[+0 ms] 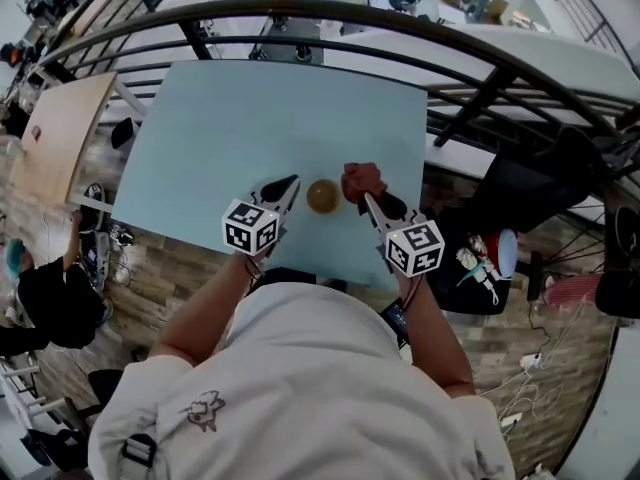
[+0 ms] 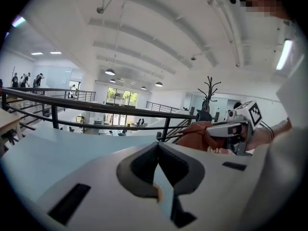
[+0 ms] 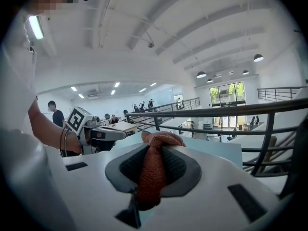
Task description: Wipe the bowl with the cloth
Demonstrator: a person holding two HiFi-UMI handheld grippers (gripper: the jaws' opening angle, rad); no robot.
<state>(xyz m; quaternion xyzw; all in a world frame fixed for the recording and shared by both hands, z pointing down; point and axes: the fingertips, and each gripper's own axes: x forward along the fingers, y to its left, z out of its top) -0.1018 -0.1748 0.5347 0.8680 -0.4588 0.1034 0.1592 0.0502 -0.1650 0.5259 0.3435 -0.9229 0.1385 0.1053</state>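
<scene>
A small tan bowl (image 1: 322, 196) shows over the near part of the light-blue table (image 1: 250, 118), between my two grippers. The tip of the left gripper (image 1: 292, 183) meets the bowl's left edge. In the left gripper view its jaws (image 2: 159, 150) are shut, with only a tan sliver of the bowl (image 2: 156, 191) between the pads. My right gripper (image 1: 366, 198) is shut on a reddish-brown cloth (image 1: 362, 178), which bunches out past its tips (image 3: 154, 150) just right of the bowl. Each gripper view shows the other gripper (image 2: 231, 129) (image 3: 103, 134) raised level beside it.
A dark metal railing (image 1: 400, 28) curves round the table's far and right sides. A wooden table (image 1: 60, 138) stands at the left, with a person in black (image 1: 50, 298) below it. Dark bags and clutter (image 1: 520, 188) lie on the floor to the right.
</scene>
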